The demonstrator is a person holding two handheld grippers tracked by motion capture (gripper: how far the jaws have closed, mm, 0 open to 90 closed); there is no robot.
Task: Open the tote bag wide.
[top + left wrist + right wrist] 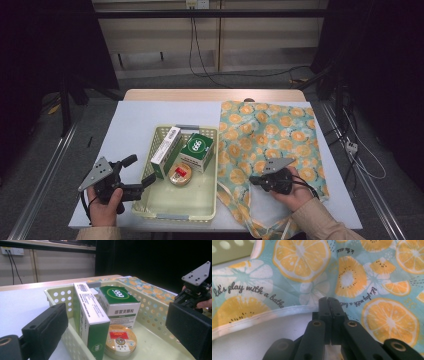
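— Pale blue table cover under everything, grey floor and dark curtains around it. What's being worked on?

— The lemon-print cloth bag on the table's right half. The right gripper sits on its near left part with jaws pressed together at the bag's white-trimmed edge; whether fabric is pinched between them I cannot tell. The print reads "let's play with a bathe" in the right gripper view.

— And beside it?

— A cream perforated basket, just left of the bag. In it: a tall white-and-green box standing on edge, marked "999"; a green-topped box, also "999", with Chinese characters on its front; a round gold tin with a red label lying flat in front of both.

— The other hand?

— The left gripper has its jaws spread wide at the basket's near left corner, gripping nothing. The basket's near half is bare, and the table left of it has free room, as does the far left
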